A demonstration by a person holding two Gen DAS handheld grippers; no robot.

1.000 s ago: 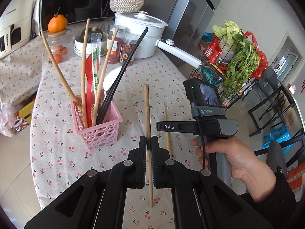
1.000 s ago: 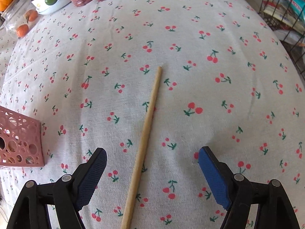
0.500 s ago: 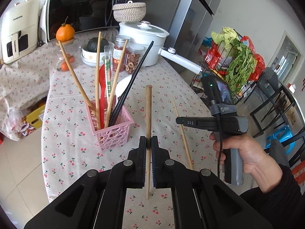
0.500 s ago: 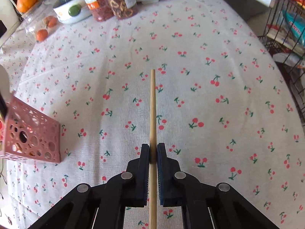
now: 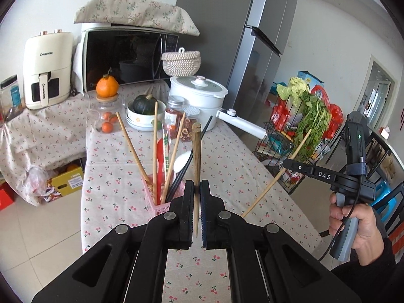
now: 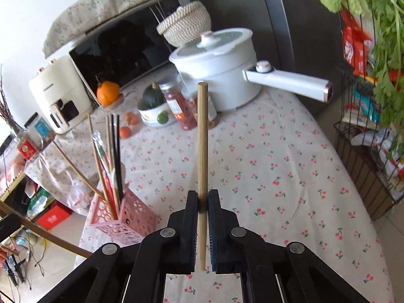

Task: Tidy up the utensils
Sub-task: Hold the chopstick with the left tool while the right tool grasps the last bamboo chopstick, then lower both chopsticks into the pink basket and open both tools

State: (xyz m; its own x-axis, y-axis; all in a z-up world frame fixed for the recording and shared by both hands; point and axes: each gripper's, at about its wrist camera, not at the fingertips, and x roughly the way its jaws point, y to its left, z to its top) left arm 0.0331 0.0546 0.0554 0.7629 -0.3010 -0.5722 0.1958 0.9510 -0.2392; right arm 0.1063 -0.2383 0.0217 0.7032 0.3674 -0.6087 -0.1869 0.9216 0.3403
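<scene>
Chopsticks: our left tool (image 5: 197, 193) pinches one (image 5: 196, 161), our right tool (image 6: 202, 203) pinches another (image 6: 203, 151), both above the tabletop (image 6: 277, 166), basket (image 5: 161, 208) left.

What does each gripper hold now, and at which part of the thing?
The left gripper holds a wooden chopstick near its thin lower end. The right gripper holds another wooden chopstick, also toward its lower end. Both sticks point up.

my left gripper (image 5: 197, 189) and right gripper (image 6: 202, 202) both point slightly downward, jaws clamped on a wooden stick each
</scene>
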